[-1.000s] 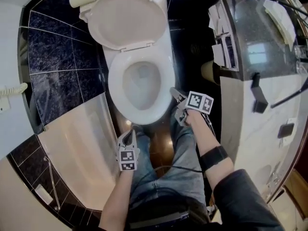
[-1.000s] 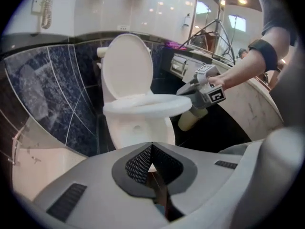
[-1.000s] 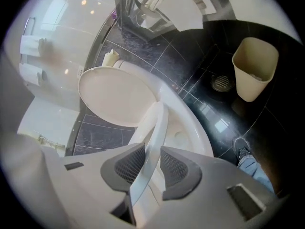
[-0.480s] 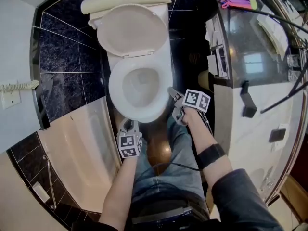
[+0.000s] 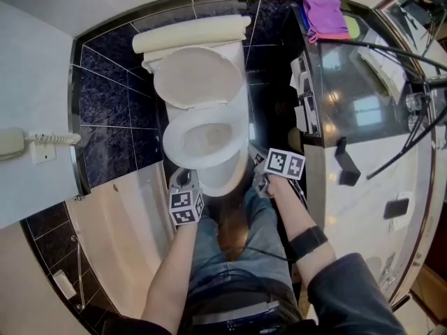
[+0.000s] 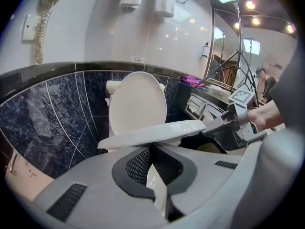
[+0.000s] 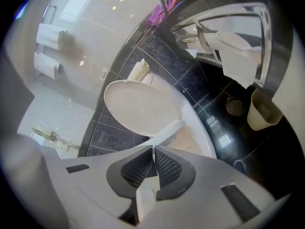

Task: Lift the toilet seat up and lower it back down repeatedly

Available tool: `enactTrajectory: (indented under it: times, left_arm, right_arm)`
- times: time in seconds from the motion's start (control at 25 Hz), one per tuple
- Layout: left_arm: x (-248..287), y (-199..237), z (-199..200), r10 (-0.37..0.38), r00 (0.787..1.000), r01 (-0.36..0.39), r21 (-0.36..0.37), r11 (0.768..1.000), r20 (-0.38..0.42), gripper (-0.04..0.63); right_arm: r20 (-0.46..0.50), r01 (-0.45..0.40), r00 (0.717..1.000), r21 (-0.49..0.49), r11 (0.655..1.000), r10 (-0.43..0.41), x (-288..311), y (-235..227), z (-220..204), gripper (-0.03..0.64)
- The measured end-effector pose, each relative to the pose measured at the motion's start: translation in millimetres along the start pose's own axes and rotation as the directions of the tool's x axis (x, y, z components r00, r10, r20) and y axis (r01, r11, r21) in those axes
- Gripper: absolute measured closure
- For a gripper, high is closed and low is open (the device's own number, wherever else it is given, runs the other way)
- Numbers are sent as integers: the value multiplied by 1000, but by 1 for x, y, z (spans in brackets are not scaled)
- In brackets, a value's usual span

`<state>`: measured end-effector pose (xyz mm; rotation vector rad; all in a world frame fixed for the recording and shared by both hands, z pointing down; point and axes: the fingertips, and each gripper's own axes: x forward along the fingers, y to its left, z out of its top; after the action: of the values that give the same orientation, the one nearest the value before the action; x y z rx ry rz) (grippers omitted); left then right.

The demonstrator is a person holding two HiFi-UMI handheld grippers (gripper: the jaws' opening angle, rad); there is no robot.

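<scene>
Hold the left gripper [image 6: 150, 151] and the right gripper [image 7: 153, 150], jaws only just closed, pinched on the front rim of the toilet seat [image 6: 152, 133], partway up above the bowl [image 7: 198, 140]; raise both evenly, arcing back toward the upright lid [image 6: 138, 104], without twisting or slipping

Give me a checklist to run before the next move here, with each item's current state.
1. Lid upright, out of the way: ok.
2. Toilet seat lifted partway, short of the lid: ok.
3. Right gripper fingers, which have just been closing, together at the seat's side edge, nothing between them: ok.
4. Left gripper fingers together at the seat's front edge: ok.
5. Seat firmly borne by both: cannot tell.
</scene>
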<state>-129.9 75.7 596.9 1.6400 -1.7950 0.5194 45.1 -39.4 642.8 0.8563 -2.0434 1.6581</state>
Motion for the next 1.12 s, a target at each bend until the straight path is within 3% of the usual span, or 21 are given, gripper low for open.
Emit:
enactTrajectory:
  times: [0.16, 0.36, 0.72, 0.88, 1.12]
  left_arm:
    - [13, 8, 42, 26, 999, -27, 13, 1000, 48, 595]
    - [35, 20, 94, 57, 992, -64, 57, 996, 108, 595]
    - [84, 41, 171, 86, 984, -103, 105, 989, 156, 595]
    - [105, 51, 194, 100, 982, -120, 115, 986, 163, 595]
    - [124, 61, 225, 120, 978, -144, 132, 981, 172, 595]
  right_arm:
    - [39, 14, 999, -125, 992, -10, -17, 18, 11, 612]
    - [69, 1, 997, -304, 953, 21, -28, 45, 31, 612]
    - [53, 24, 999, -570, 821, 7, -32, 74, 65, 612]
    - [51, 33, 999, -642, 766, 0, -38, 86, 77, 612]
    - [56, 33, 998, -679, 733, 7, -44, 94, 94, 612]
